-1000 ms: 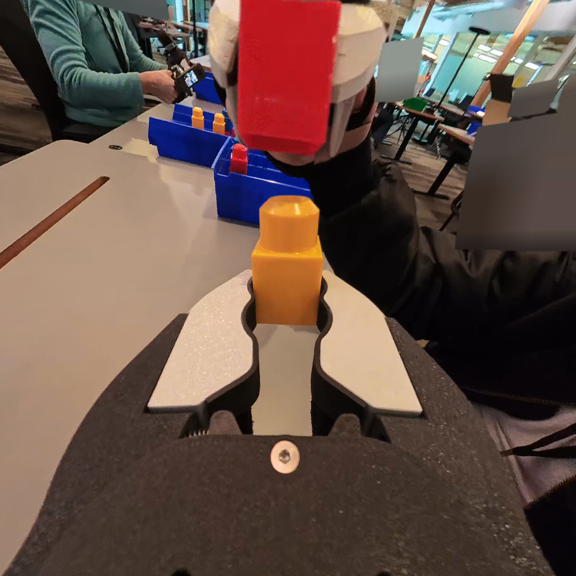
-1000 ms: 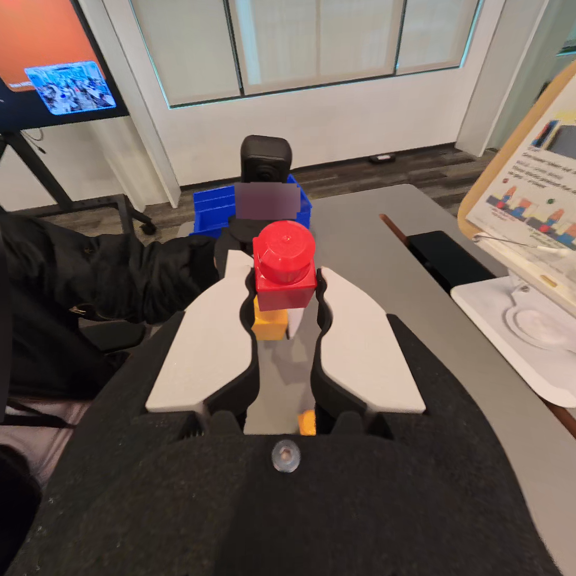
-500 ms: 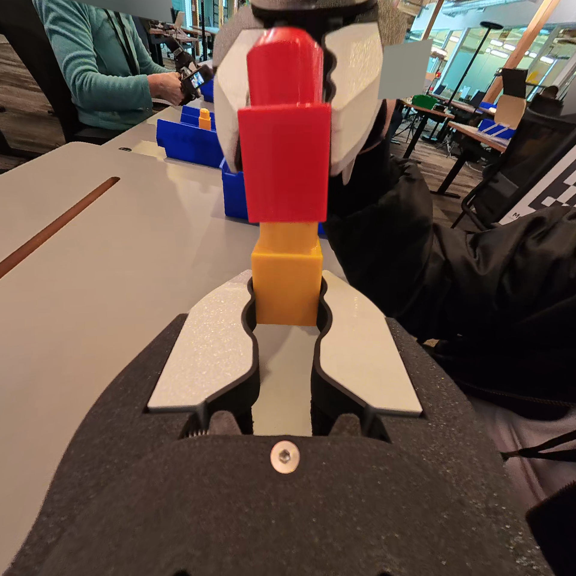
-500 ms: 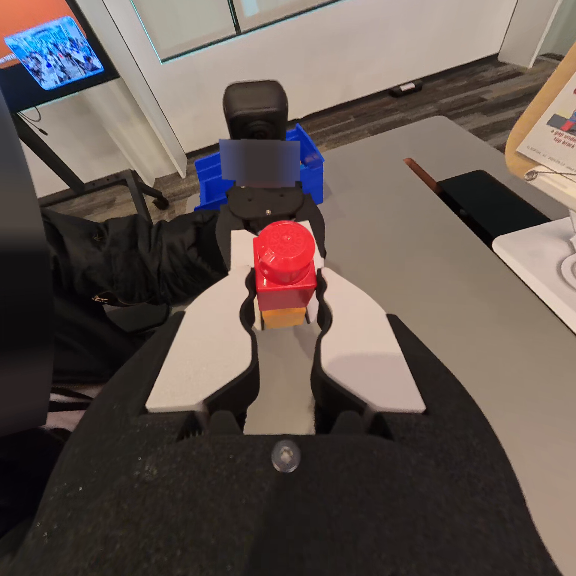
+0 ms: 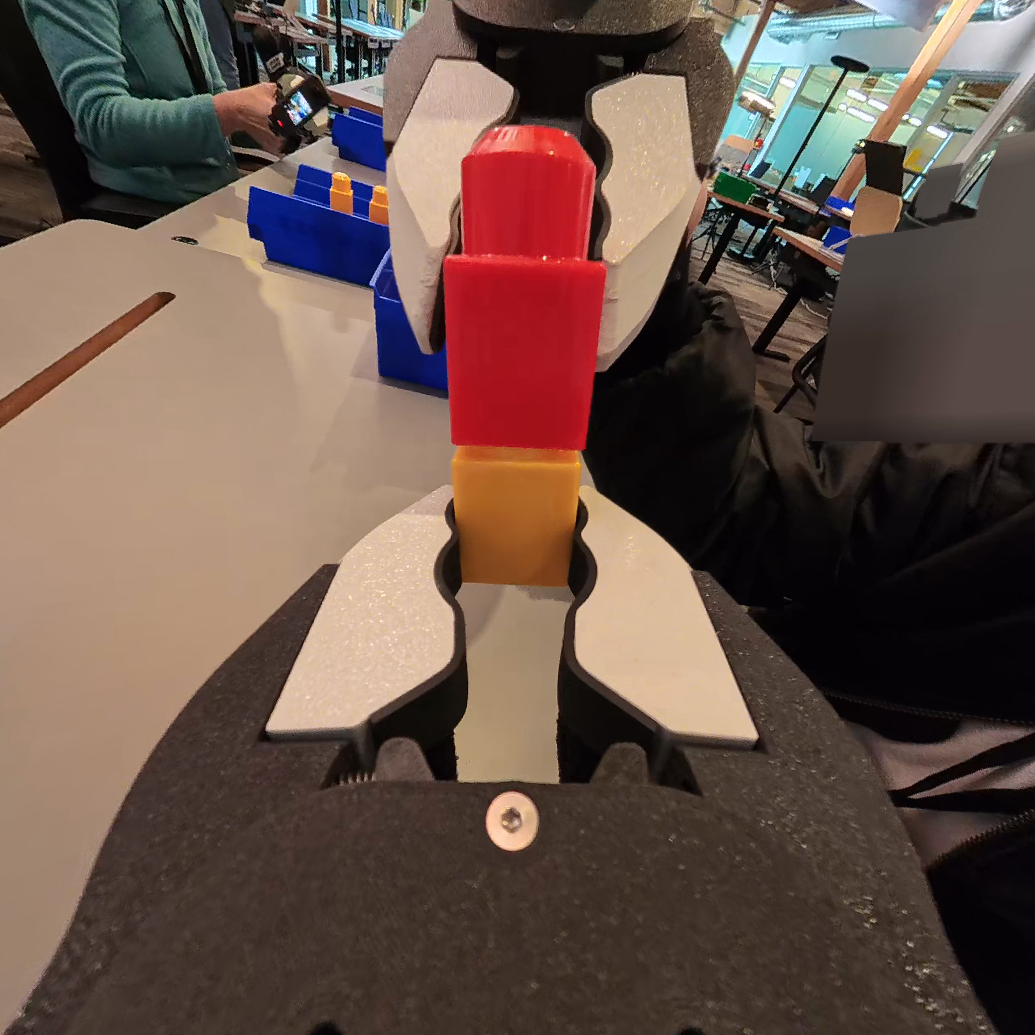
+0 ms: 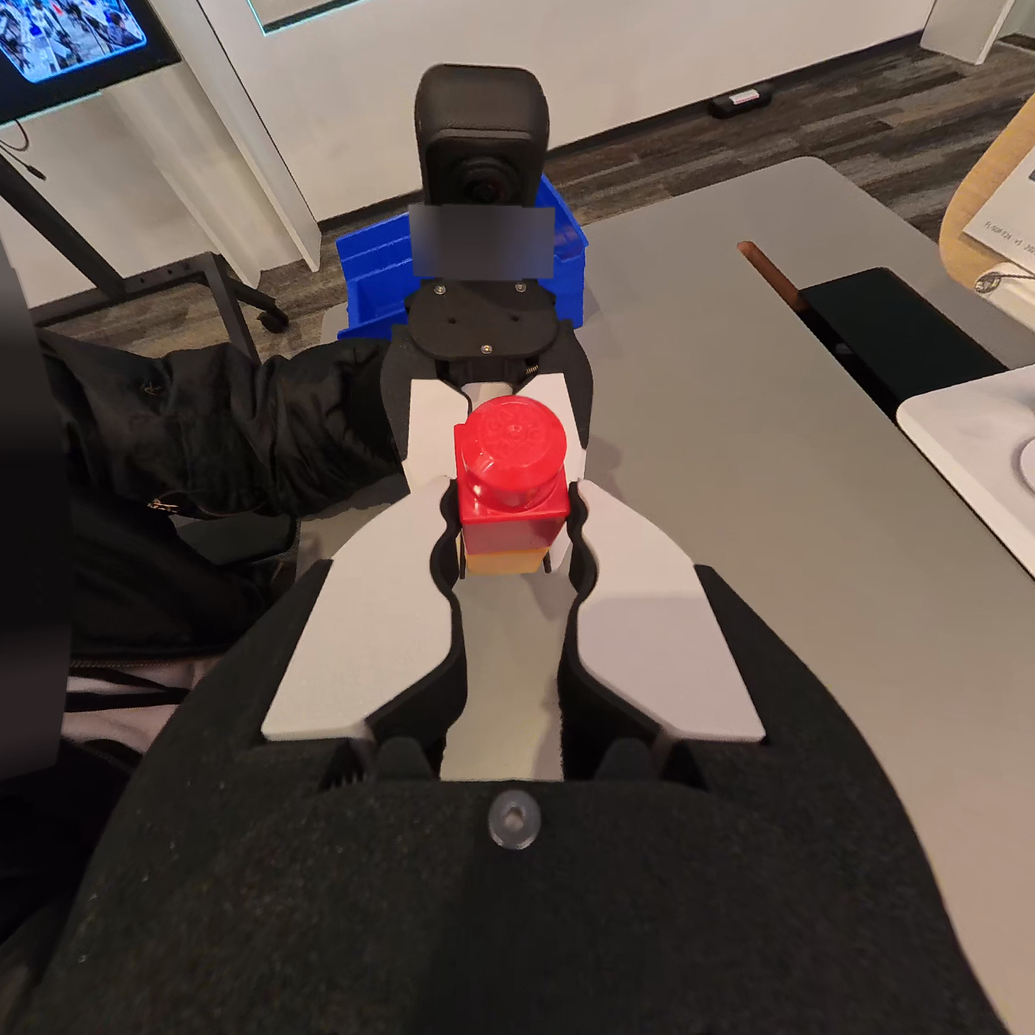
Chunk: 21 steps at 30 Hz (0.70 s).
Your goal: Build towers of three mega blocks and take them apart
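Near the table's (image 5: pixel 168 504) edge by the person's lap, the left gripper (image 5: pixel 515 537) clamped the yellow block (image 5: pixel 515 515) to brace it, while the right gripper (image 6: pixel 512 521), closed on the red block (image 5: pixel 521 347), pressed it down onto the yellow one.

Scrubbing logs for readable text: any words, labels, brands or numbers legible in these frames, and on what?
None can be read.
Paper sheet, far right: print too small.
Red block, stud top: embossed mark blurred.
Wall screen: too small.
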Each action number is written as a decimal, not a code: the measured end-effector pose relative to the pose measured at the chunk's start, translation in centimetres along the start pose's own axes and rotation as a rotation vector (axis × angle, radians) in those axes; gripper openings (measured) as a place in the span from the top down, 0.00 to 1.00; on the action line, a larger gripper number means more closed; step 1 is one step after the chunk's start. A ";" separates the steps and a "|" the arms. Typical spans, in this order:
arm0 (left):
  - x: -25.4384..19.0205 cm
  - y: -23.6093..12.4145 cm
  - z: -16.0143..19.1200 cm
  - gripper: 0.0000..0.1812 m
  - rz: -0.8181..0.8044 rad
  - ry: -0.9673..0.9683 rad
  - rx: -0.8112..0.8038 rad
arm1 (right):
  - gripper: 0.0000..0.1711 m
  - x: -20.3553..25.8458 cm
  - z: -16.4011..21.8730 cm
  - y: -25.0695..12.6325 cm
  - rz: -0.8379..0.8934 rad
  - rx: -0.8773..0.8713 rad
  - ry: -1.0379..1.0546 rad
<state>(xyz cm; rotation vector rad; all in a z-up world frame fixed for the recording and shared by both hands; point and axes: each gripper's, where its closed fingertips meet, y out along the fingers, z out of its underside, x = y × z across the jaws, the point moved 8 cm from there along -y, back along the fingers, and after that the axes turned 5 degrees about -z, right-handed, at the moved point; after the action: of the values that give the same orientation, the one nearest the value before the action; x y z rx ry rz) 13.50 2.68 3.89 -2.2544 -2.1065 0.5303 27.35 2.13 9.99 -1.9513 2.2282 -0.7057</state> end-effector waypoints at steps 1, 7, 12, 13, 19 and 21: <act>0.0 0.0 0.0 0.81 -0.005 0.003 0.007 | 0.79 -0.1 0.0 0.0 -0.003 0.002 0.001; 0.0 -0.2 -0.2 0.81 -0.040 0.008 0.011 | 0.79 -0.2 0.1 0.3 -0.010 -0.004 0.032; 0.1 -0.2 0.0 0.81 -0.052 0.002 0.043 | 0.79 -0.4 0.3 0.5 -0.014 0.003 0.040; 0.1 -0.2 0.1 0.81 -0.052 0.001 0.052 | 0.79 -0.5 0.4 0.5 -0.016 0.009 0.042; 0.3 0.0 0.3 0.81 -0.032 0.008 0.033 | 0.79 -0.5 0.6 0.6 -0.001 0.015 0.008; 0.2 -0.3 0.1 0.81 0.021 -0.007 -0.013 | 0.76 -0.2 0.1 0.5 -0.005 -0.057 -0.080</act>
<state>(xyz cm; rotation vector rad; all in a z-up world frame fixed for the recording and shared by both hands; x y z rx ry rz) 13.17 2.90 3.83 -2.2873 -2.0983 0.5273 27.00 2.37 9.70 -1.9742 2.2205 -0.5605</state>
